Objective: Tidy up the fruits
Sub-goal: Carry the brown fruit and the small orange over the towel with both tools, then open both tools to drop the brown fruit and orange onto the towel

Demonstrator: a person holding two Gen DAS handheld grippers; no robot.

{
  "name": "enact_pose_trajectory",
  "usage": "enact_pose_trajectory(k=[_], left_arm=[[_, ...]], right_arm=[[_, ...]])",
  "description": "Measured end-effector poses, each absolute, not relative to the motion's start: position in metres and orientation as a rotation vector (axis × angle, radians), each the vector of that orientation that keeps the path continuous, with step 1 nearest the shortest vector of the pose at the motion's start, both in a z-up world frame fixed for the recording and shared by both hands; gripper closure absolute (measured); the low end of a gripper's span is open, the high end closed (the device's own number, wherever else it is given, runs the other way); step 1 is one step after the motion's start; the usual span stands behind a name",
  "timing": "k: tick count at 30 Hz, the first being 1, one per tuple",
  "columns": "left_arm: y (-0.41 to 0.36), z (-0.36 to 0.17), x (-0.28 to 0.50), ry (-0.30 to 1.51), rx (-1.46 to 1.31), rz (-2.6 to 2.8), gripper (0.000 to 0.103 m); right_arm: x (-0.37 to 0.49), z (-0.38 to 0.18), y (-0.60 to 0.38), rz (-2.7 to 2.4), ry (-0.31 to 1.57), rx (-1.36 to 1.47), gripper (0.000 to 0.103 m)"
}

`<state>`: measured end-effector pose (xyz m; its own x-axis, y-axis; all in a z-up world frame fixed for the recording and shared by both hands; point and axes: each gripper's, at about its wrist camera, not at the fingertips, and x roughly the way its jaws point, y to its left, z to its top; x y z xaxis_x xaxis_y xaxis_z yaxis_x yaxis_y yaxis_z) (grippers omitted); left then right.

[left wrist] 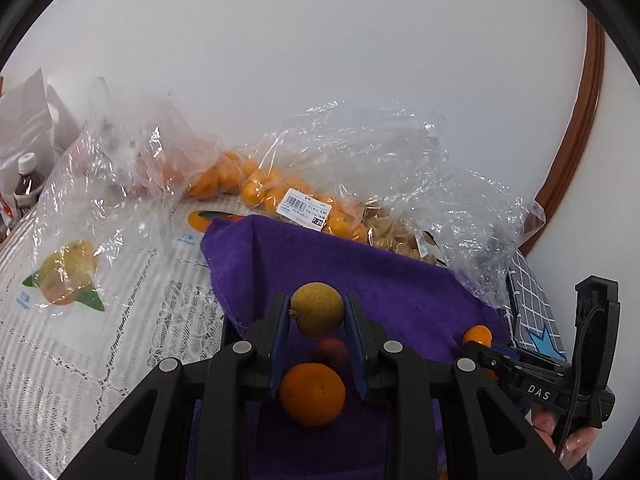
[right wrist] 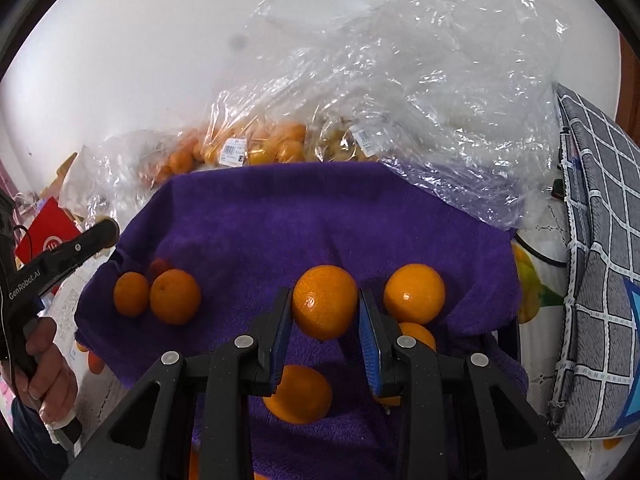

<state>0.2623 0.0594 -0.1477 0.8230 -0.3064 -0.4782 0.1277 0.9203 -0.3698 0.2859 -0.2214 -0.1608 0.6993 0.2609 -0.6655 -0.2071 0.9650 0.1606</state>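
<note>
My left gripper point(left wrist: 317, 301) is shut on a yellow-green lemon point(left wrist: 317, 314), held above a purple towel point(left wrist: 400, 280). Under it on the towel lie an orange point(left wrist: 312, 394) and a small red fruit point(left wrist: 331, 354). At the right of the left wrist view, my right gripper point(left wrist: 474, 345) carries an orange point(left wrist: 478, 334). In the right wrist view, the right gripper point(right wrist: 325, 296) is shut on that orange point(right wrist: 325, 304) over the purple towel point(right wrist: 280, 220). Several loose oranges point(right wrist: 414, 293) point(right wrist: 175, 296) rest on the towel. The left gripper point(right wrist: 102, 236) reaches in from the left.
Clear plastic bags of small oranges point(left wrist: 260, 188) and pale round fruit point(left wrist: 396, 232) crowd the back by the white wall. Picture cards of a lemon point(left wrist: 64, 276) and a mango point(left wrist: 200, 220) lie on the lace tablecloth point(left wrist: 120, 360). A checked grey fabric point(right wrist: 600, 240) stands at the right, a bottle point(left wrist: 28, 180) at the far left.
</note>
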Motion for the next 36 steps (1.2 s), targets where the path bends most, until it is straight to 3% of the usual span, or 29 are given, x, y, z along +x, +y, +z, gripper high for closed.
enact_pose_trajectory(k=[3, 6, 9, 19, 25, 34, 36], left_arm=[[0.06, -0.149, 0.264, 0.568, -0.332, -0.241, 0.077], [0.06, -0.152, 0.267, 0.586, -0.34, -0.248, 0.077], [0.059, -0.154, 0.269, 0.598, -0.337, -0.244, 0.077], [0.039, -0.14, 0.302, 0.709, -0.272, -0.182, 0.077], [0.034, -0.158, 0.326, 0.838, -0.28, -0.091, 0.077], [0.039, -0.149, 0.315, 0.849, -0.289, -0.028, 0.077], [0.044, -0.141, 0.303, 0.823, -0.303, -0.041, 0.07]], right_arm=[[0.285, -0.16, -0.224, 0.266, 0.747, 0.093, 0.069], [0.281, -0.158, -0.227, 0.279, 0.732, 0.102, 0.06], [0.275, -0.155, -0.229, 0.278, 0.715, 0.102, 0.057], [0.255, -0.15, -0.242, 0.282, 0.688, 0.16, 0.057], [0.247, -0.142, -0.252, 0.269, 0.661, 0.185, 0.057], [0.238, -0.135, -0.243, 0.267, 0.634, 0.131, 0.057], [0.235, -0.134, -0.237, 0.265, 0.634, 0.103, 0.057]])
